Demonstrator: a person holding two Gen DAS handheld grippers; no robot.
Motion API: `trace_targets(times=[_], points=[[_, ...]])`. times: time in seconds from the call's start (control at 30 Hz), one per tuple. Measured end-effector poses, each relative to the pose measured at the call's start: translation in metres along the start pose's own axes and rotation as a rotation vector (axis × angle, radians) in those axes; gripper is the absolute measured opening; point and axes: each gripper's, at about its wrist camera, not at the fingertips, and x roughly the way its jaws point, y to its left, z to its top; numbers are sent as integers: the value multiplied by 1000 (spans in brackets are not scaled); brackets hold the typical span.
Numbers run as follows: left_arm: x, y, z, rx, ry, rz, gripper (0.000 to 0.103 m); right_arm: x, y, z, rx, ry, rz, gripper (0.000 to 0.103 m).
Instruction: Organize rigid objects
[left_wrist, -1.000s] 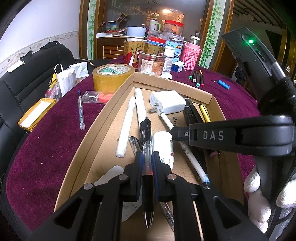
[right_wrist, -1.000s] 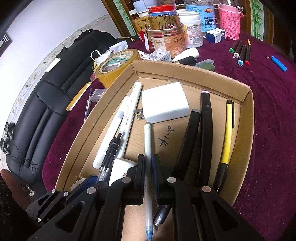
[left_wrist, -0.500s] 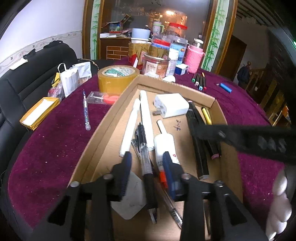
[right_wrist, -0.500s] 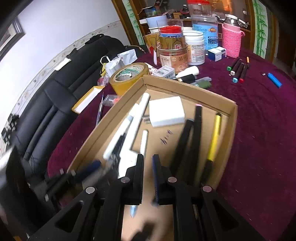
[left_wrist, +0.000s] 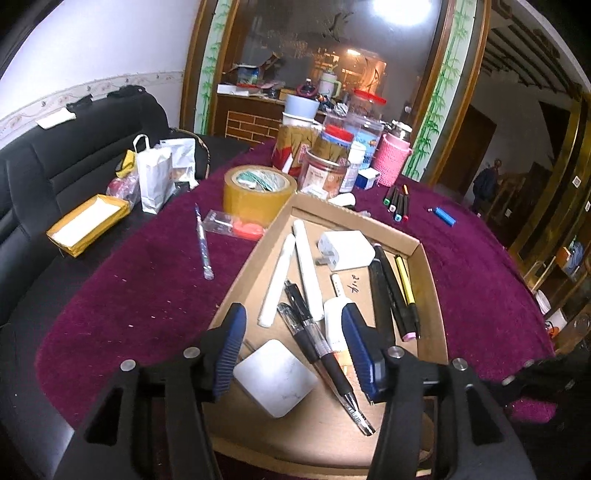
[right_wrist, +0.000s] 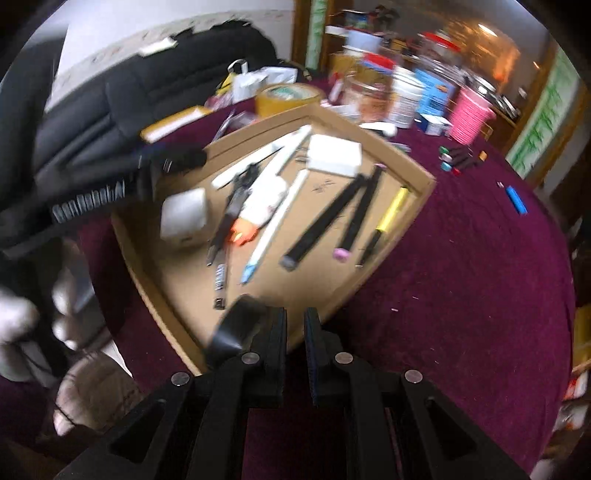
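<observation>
The left gripper (left_wrist: 293, 347) hangs over the tray (left_wrist: 430, 295), fingers spreading, a black pen (left_wrist: 314, 341) lying loose between them. The right gripper (right_wrist: 294, 330) is clenched, empty.

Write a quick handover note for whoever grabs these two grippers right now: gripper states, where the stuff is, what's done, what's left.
Left gripper: jaws opening, nothing between the pads; it hangs over the shallow cardboard tray.
Right gripper: shut, empty, at the tray's near corner.
In the tray: black gel pen, white square charger, white plug adapter, yellow-barrelled pen, white pens, black markers.
Done: those are in the tray.
Left on the purple cloth: clear blue-ink pen, group of colour-capped markers, small blue lighter.
</observation>
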Motion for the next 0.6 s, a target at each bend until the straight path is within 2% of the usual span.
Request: trace_targets(times=[0.1, 0.23, 0.3, 0.4, 0.5, 0.53, 0.57, 0.6], points=[[-8, 3, 1, 0, -18, 20, 57, 8, 17, 13, -15, -13, 50, 11], [-12, 7, 2, -7, -24, 37, 57, 16, 19, 34, 13, -45, 47, 11], [-14, 7, 1, -2, -27, 47, 57, 11, 12, 36, 53, -74, 49, 11], [-16, 7, 1, 5, -45, 79, 62, -2, 3, 27, 81, -102, 111, 11], [-25, -1, 2, 34, -118, 156, 63, -9, 5, 15, 69, -123, 121, 11], [-32, -5, 2, 47, -159, 190, 67, -10, 5, 11, 74, -127, 122, 11], [-39, -9, 2, 55, -202, 218, 77, -10, 4, 8, 85, -128, 127, 11], [-47, -14, 2, 58, -243, 241, 82, -9, 1, 5, 103, -130, 139, 11]])
